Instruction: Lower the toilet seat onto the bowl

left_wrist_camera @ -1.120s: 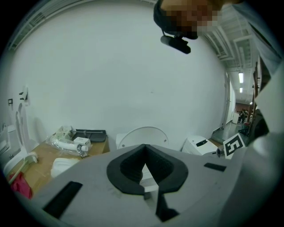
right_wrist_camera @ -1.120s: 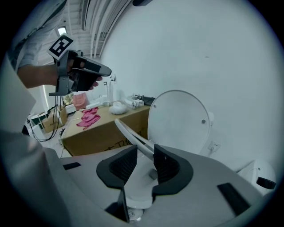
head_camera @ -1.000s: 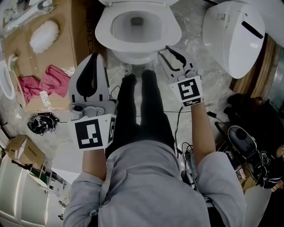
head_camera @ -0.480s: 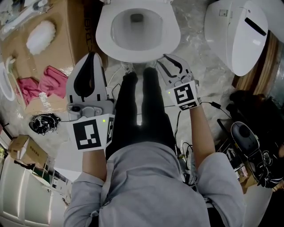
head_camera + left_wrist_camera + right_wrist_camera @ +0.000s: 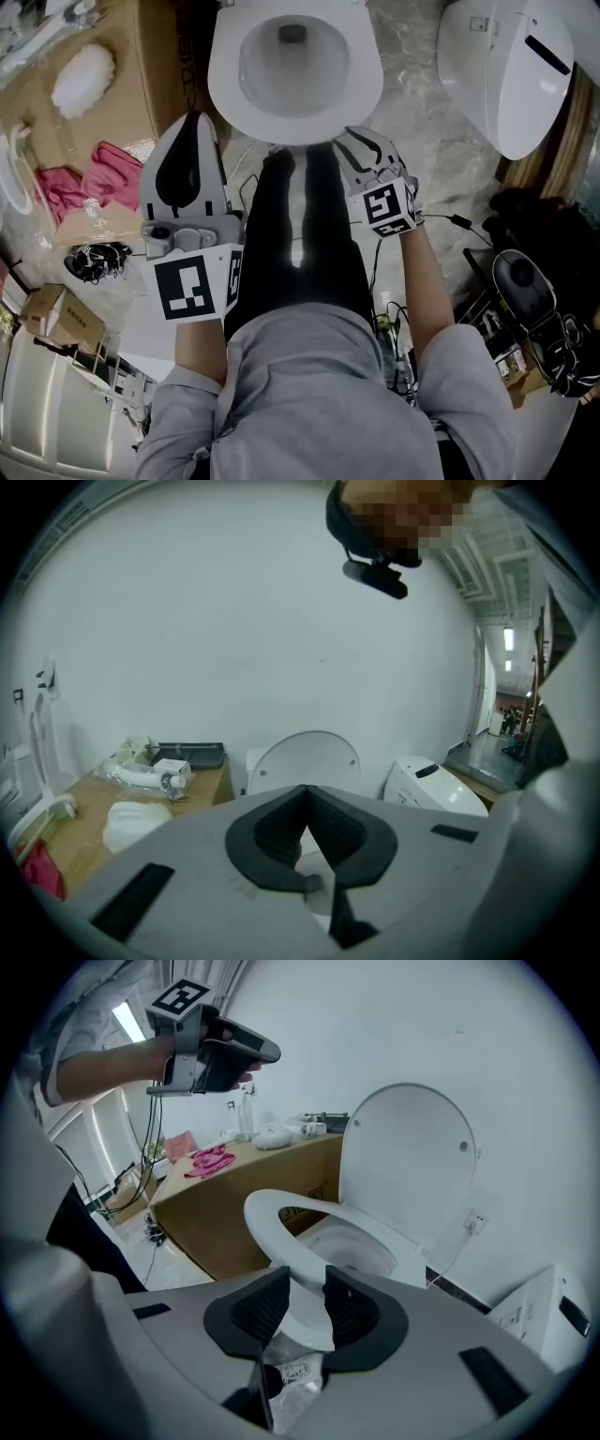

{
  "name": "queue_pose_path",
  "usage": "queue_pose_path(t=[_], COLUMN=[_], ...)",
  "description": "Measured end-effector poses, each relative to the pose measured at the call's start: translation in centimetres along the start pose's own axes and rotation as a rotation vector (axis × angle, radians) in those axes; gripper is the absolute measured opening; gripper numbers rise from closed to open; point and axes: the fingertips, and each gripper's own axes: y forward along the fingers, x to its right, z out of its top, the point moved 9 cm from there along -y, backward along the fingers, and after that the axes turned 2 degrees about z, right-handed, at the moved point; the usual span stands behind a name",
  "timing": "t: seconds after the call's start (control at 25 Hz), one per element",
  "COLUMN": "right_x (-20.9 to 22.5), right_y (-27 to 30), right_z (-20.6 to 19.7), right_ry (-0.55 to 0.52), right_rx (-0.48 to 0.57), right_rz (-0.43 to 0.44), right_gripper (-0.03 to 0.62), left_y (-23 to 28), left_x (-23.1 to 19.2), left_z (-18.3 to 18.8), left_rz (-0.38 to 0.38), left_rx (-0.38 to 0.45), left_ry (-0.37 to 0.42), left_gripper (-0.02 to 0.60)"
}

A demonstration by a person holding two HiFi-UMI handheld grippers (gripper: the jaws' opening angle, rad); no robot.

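Observation:
The white toilet seat (image 5: 223,82) rings the bowl at the top centre of the head view. In the right gripper view the seat (image 5: 267,1215) slopes a little above the bowl (image 5: 356,1252), and the lid (image 5: 408,1157) stands upright behind it. My right gripper (image 5: 362,139) is at the seat's front right edge. The seat's front rim fills the gap between its jaws (image 5: 307,1283), which are shut on it. My left gripper (image 5: 194,119) hangs left of the toilet, apart from it, tips together with nothing held (image 5: 305,794).
A cardboard box (image 5: 141,56) left of the toilet carries a pink cloth (image 5: 94,178) and a white brush (image 5: 84,80). Another white toilet unit (image 5: 506,70) lies at the right. The person's black-clad legs (image 5: 300,234) stand before the bowl. Cables and bags (image 5: 525,291) lie on the floor.
My right gripper has moved down and toward the person with the seat rim between its jaws. The left gripper has stayed in place.

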Motion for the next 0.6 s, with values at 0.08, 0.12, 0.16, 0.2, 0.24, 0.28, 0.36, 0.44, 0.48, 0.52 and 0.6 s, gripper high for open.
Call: queue_pose_path(t=[0.08,0.12,0.16,0.2,0.24,0.28,0.36,0.44,0.48,0.52,0.6], right_x=[-0.3,-0.4,-0.5,-0.7,-0.8,-0.9,-1.1,-1.3,-1.4,-1.5,-1.7], right_y=[0.4,0.5,0.7,0.8,1.0,1.1,1.5,1.8,1.9,2.0,2.3], right_z=[-0.6,-0.8,-1.1,-1.4,-1.6,-1.9,-2.2,-2.5,-2.7,-2.9,-3.4], right_ry=[0.006,0.009,0.011,0.011,0.010,0.009,0.008,0.003,-0.001,-0.003,-0.001], right_rx=[-0.017,-0.024,-0.030,-0.036,-0.042,-0.047,-0.056,-0.065,-0.070,-0.075,-0.083], right_rz=[0.002,0.004,0.005,0.006,0.008,0.010,0.012,0.013,0.014,0.015,0.015], right_gripper=[0.107,0.106,0.106,0.106,0.106,0.106,0.104,0.101,0.101,0.101,0.100], left_y=[0.0,0.0,0.1,0.1,0.1,0.2,0.2,0.3,0.3,0.3,0.4], left_x=[-0.1,-0.1,-0.2,-0.2,-0.3,-0.3,-0.5,-0.6,-0.6,-0.6,-0.6], left_z=[-0.2,-0.3,-0.4,-0.5,-0.6,-0.8,-1.0,-1.2,-1.4,-1.5,-1.8], left_rz=[0.000,0.000,0.000,0.000,0.000,-0.001,-0.002,-0.003,-0.004,-0.004,-0.005], left_rx=[-0.002,-0.004,-0.007,-0.011,-0.015,-0.017,-0.021,-0.022,-0.023,-0.024,-0.026], left_ry=[0.002,0.002,0.003,0.003,0.004,0.004,0.005,0.006,0.007,0.007,0.007], left_gripper=[-0.002,-0.002,-0.002,-0.002,-0.001,-0.002,-0.002,-0.002,-0.001,-0.002,-0.002])
